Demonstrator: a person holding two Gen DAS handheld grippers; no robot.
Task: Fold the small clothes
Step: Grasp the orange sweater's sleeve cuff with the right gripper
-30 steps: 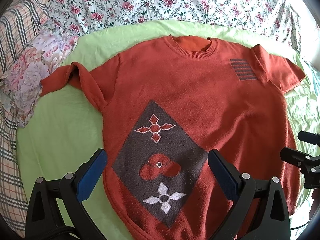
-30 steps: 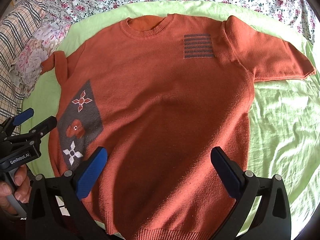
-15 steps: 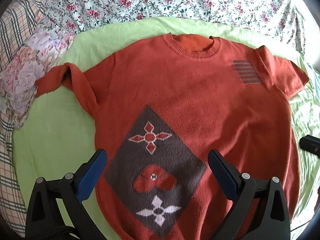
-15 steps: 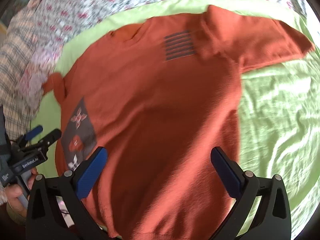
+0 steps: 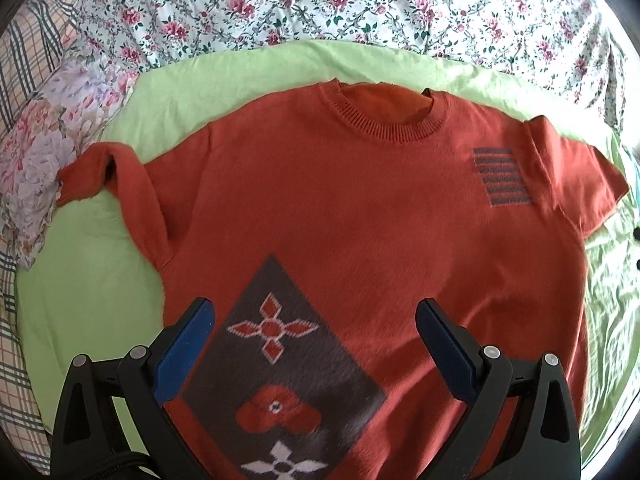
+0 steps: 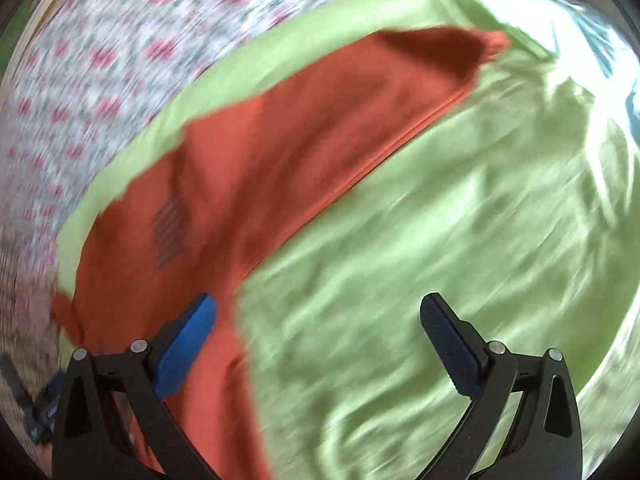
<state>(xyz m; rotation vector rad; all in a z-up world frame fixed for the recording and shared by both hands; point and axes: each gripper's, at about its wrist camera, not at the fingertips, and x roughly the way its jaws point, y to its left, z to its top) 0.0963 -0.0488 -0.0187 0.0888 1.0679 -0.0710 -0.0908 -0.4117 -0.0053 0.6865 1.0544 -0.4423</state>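
Here, the sweater [image 5: 360,232] lies flat, front up, on the green sheet [image 5: 92,288] that covers the bed, its collar toward the floral bedding [image 5: 360,8] at the far edge. One sleeve [image 5: 108,176], on the left of your left view, is bunched and doubled over itself; the other sleeve [image 6: 420,76] lies spread out toward the sheet's far right corner.

The likely trouble is that bunched sleeve. If you fold the body over it as it lies, the lump gets trapped and the fold comes out uneven. The knit looks soft and thick, so a shallow pinch could catch only the top layer and drag the sweater across the sheet instead of lifting it.

Your left gripper [image 5: 316,340] hangs over the lower front, above the grey diamond patch [image 5: 280,360], fingers spread wide and holding nothing. Your right gripper [image 6: 320,336] is angled off to the right side, one finger over the sweater's side edge and the other over bare sheet, also spread wide and empty. The right view is heavily blurred, so finer detail there is unclear.
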